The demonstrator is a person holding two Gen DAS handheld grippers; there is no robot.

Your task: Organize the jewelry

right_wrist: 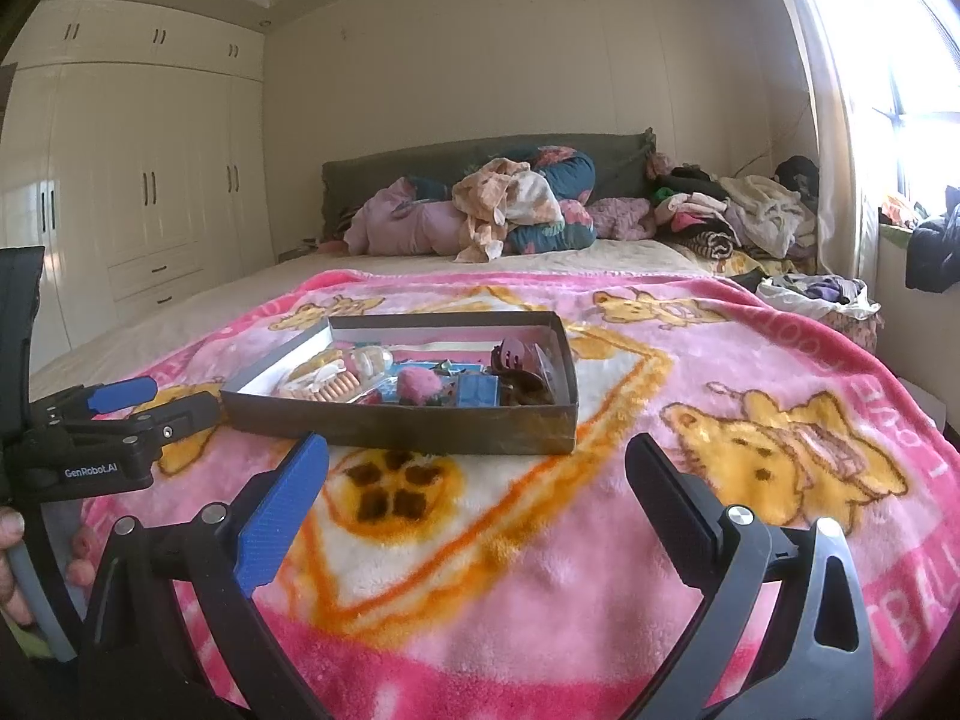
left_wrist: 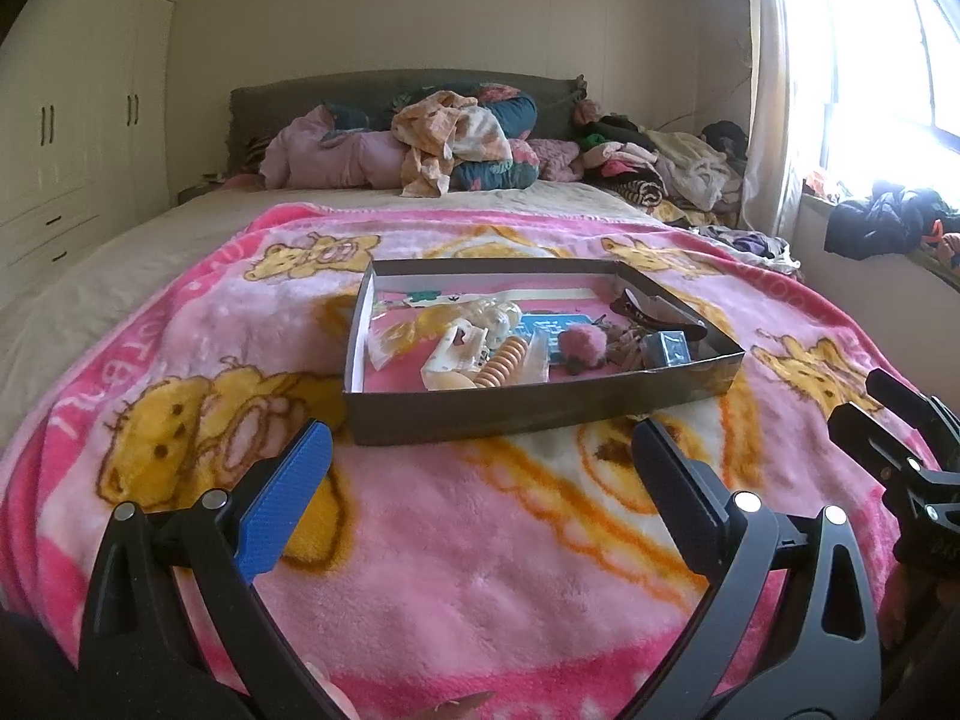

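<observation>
I see the box (left_wrist: pixel 540 402) sitting on the pink blanket (left_wrist: pixel 480 570), just ahead of both grippers. Inside it lie a pink pompom (left_wrist: pixel 577 343), a spiral hair tie (left_wrist: pixel 503 365), a dark claw clip (right_wrist: pixel 515 358) and other small pieces I can't make out. My left gripper (left_wrist: pixel 480 450) is spread wide and holds nothing. My right gripper (right_wrist: pixel 477 468) is equally wide and empty, hovering near the box's front wall. Clothes (left_wrist: pixel 456 138) are heaped by the headboard.
</observation>
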